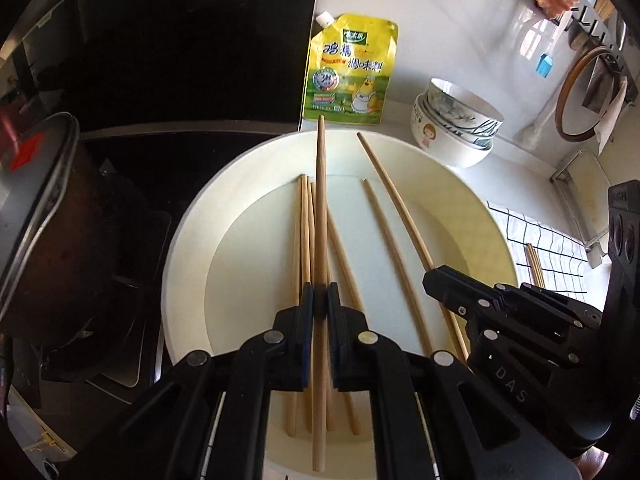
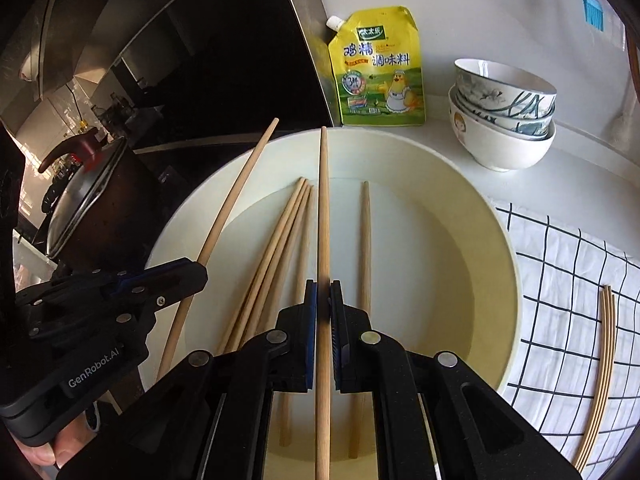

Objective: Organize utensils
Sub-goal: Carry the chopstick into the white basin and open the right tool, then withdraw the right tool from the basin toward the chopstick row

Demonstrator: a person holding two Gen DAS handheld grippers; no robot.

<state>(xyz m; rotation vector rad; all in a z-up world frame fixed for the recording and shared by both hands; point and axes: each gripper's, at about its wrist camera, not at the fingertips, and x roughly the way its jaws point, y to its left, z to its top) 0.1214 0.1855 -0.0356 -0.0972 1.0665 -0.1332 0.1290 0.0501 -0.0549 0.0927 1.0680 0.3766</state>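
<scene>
A large cream basin (image 1: 460, 200) (image 2: 472, 208) holds several loose wooden chopsticks (image 1: 304, 240) (image 2: 364, 240). My left gripper (image 1: 320, 300) is shut on one chopstick (image 1: 321, 184) and holds it above the basin, pointing away. It also shows at the left of the right wrist view (image 2: 200, 272) with its chopstick (image 2: 236, 196). My right gripper (image 2: 323, 296) is shut on another chopstick (image 2: 324, 200) above the basin. It shows at the right of the left wrist view (image 1: 430, 280) with its chopstick (image 1: 392, 184).
A yellow seasoning pouch (image 1: 350, 72) (image 2: 380, 72) stands behind the basin. Stacked bowls (image 1: 456, 120) (image 2: 504, 112) sit at the back right. A checked cloth (image 2: 568, 300) on the right bears a few chopsticks (image 2: 602, 368). A dark pot (image 2: 92, 208) and stove lie left.
</scene>
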